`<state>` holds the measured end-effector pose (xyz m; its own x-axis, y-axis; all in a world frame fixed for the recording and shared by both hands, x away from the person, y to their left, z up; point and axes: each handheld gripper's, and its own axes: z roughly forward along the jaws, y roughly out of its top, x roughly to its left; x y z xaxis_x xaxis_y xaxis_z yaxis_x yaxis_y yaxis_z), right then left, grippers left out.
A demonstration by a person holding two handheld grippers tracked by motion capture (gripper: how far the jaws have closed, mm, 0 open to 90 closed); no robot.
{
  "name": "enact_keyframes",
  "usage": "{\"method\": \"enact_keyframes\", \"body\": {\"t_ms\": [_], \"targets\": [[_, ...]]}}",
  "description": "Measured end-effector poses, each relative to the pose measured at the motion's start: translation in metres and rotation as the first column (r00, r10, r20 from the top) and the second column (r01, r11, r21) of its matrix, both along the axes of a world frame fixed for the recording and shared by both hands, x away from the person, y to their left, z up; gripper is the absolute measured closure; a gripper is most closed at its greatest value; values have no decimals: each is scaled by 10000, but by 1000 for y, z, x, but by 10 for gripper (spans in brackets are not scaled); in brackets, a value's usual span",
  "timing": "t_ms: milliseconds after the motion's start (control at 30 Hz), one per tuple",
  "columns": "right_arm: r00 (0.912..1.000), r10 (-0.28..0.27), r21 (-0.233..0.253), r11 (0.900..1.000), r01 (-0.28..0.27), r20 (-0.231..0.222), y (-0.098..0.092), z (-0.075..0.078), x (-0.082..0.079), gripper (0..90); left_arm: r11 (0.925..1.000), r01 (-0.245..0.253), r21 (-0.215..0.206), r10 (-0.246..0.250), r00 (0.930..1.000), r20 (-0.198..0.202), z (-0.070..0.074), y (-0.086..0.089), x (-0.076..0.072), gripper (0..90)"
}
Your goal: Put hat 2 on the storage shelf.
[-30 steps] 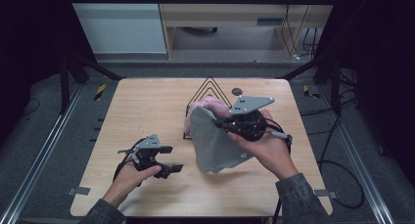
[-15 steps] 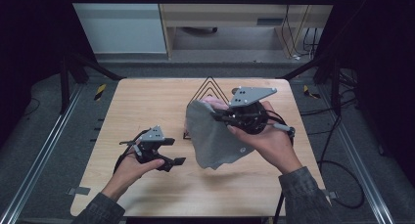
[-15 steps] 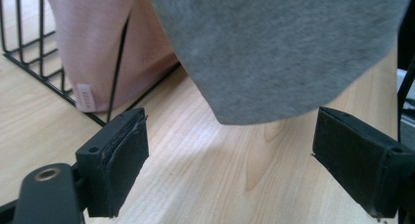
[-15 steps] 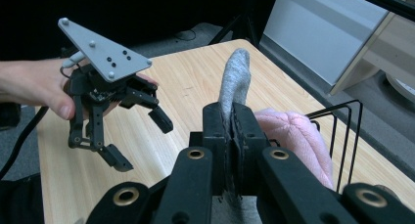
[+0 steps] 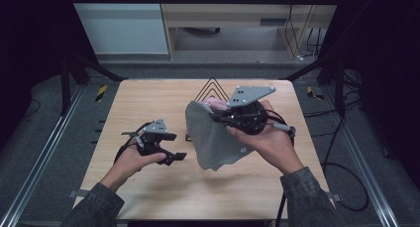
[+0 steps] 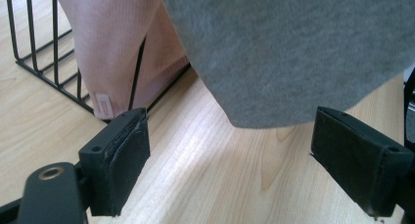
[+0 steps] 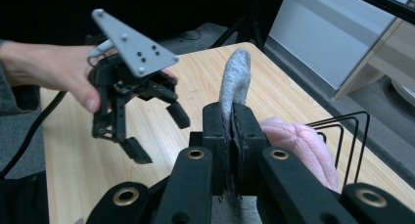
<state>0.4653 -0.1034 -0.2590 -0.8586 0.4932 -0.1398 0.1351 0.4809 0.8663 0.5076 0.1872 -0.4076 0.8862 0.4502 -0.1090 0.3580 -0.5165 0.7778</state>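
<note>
A: Right gripper [image 5: 216, 116] clamps the grey cloth [image 5: 214, 140], hanging above the table [image 5: 148, 98] near its far edge (beside the wire rack [image 5: 212, 89]).

B: Left gripper [image 5: 171, 146] gapes, empty, near the table's left edge.

Towel [image 5: 213, 138] hanging mid-table, wire rack [image 5: 212, 89] behind holding cloth [image 6: 117, 48], perhaps touching, left gripper [image 5: 171, 147] leftward

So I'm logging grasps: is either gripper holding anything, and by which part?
The right gripper is shut on the grey cloth, pinching its upper edge so it hangs. The left gripper is open, holding nothing.
</note>
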Motion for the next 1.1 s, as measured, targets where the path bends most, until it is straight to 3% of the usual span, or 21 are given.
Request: {"method": "enact_keyframes", "body": {"t_ms": [200,400,433,467,633,767,933,1100], "targets": [[9999,153,-59,9999,-153,-22,3,0,-3,865,9996,251,-97,-251,9997,30,7,-4,9,159],[9996,271,-120,9996,-272,-65,7,-3,-4,865,9977,677,80,-677,9977,-50,9,-15,18,216],[9996,278,-135,9995,-279,-79,7,-3,-3,865,9971,754,79,-753,9971,-85,9,-18,19,251],[9996,254,-158,9996,-255,-92,7,-4,-3,865,9975,694,93,-696,9973,220,11,-22,21,303],[9998,14,-117,9999,-16,-198,0,-10,0,864,9983,580,-72,-577,9979,297,13,-28,22,637],[9993,-285,-55,9996,283,-256,-10,-14,4,865,9985,555,39,-556,9979,344,16,-31,19,807],[9966,-738,55,9972,741,-362,-23,-18,8,865,9986,513,126,-517,9978,426,28,-29,14,859],[9912,-1252,395,9911,1269,-434,-37,-18,15,865,9987,347,366,-372,9967,721,55,-25,9,870]]}}
